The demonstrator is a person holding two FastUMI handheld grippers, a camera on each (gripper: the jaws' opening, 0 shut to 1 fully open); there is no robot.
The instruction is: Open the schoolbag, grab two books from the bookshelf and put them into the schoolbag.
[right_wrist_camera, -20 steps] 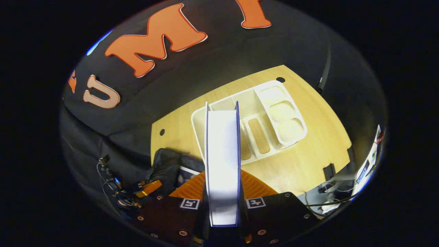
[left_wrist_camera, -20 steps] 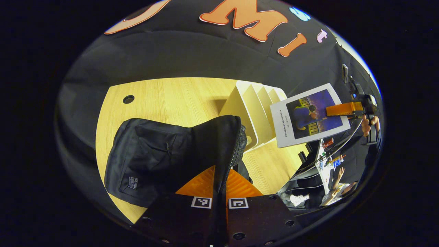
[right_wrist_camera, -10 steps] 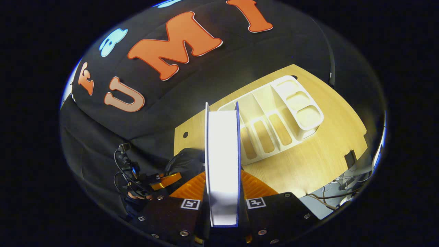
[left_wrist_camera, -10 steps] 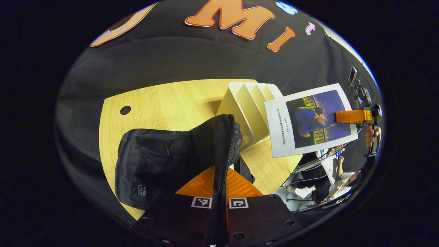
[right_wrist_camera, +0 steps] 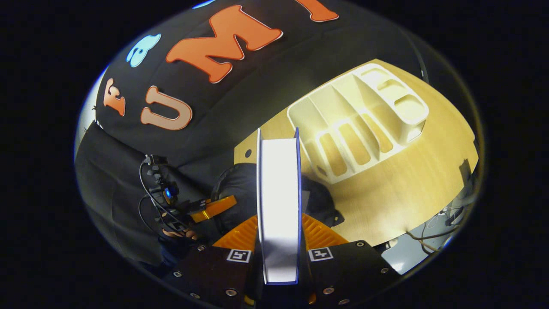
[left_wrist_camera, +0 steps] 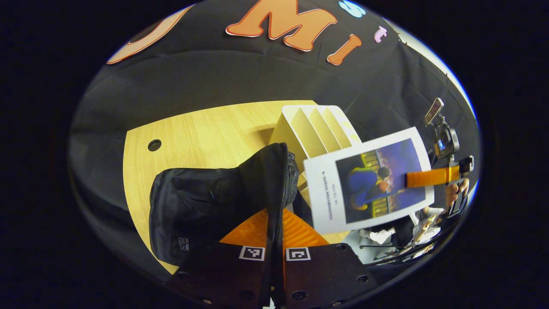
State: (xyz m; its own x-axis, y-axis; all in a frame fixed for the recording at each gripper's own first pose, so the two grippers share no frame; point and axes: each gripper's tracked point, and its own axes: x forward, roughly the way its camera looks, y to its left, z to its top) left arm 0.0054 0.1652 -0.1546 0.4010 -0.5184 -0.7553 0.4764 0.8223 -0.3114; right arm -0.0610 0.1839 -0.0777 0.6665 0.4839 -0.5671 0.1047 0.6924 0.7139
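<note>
- Right gripper (right_wrist_camera: 279,240) is clamped on a book (right_wrist_camera: 278,206), both fingers squeezing the covers, page edge facing the camera and the book standing on edge along the fingers.
- From the left gripper view you can see that same book (left_wrist_camera: 369,180) held up in the air by the right gripper (left_wrist_camera: 429,177), cover showing, hanging just off the table (left_wrist_camera: 193,128) edge, in front of the bookshelf (left_wrist_camera: 313,128) and to the right of the schoolbag.
- Left gripper (left_wrist_camera: 274,240) is pinched shut on the zipper edge of the schoolbag (left_wrist_camera: 206,201), holding that flap up so the mouth stays open. The bag itself sits on the table, just beside the rack.
- The bit that matters: in the right gripper view the schoolbag (right_wrist_camera: 236,189) sits low and a little left of the book, right behind its lower edge, with the left gripper (right_wrist_camera: 210,208) and the hand holding it further left. So the opening is down and to the left of the book.
- My guess is the book has to swing over and go in edge first, its flat side lined up with the zipper slot, next to the flap the left one is holding.
- Shelf slots (right_wrist_camera: 351,141) look empty from this angle. Can't see inside the bag, so no idea if one book's already in there.
</note>
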